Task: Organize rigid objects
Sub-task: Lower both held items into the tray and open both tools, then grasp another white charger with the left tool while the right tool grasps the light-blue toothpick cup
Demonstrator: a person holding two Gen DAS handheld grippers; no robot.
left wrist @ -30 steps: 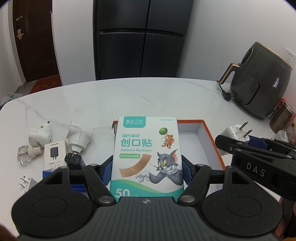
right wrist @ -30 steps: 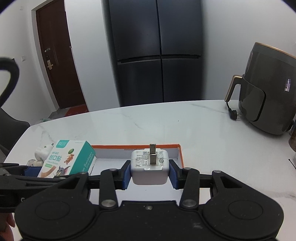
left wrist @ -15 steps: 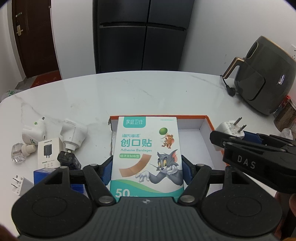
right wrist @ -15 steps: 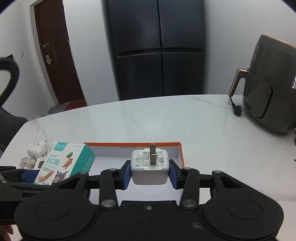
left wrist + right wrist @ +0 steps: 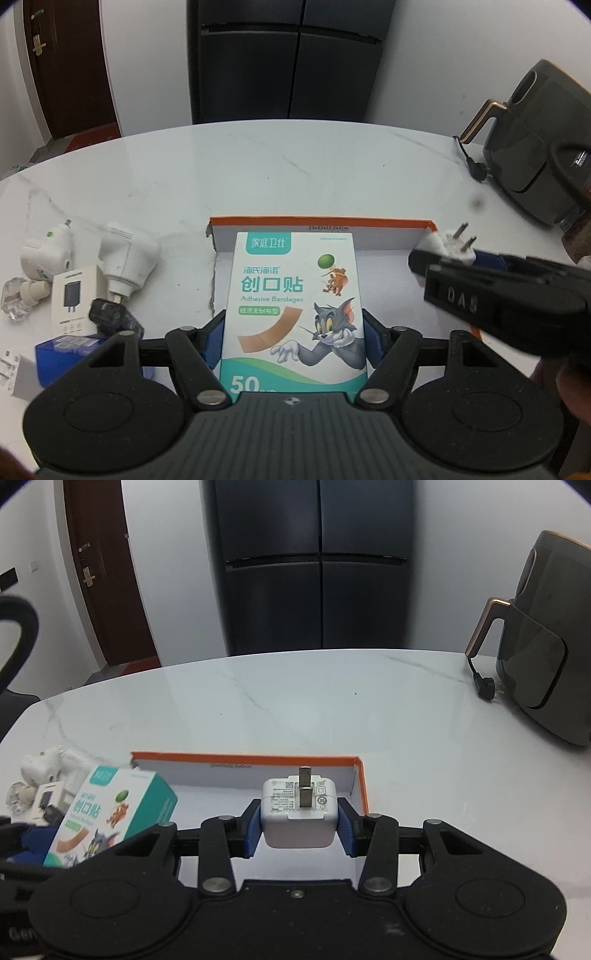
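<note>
Bottom of the bandage box (image 5: 291,306) is hidden behind the left tool (image 5: 291,339); print after "50" is cut off. The white charger (image 5: 448,245) is mostly covered by the right tool's blurred body. Label text on charger can't be read in right wrist view. The air fryer (image 5: 546,646) is cropped at the frame edge.

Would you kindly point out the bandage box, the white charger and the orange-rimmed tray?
bandage box (image 5: 291,295): left wrist view, front face.
white charger (image 5: 299,819): right wrist view, pronged face.
tray (image 5: 243,756): right wrist view, far orange rim.
</note>
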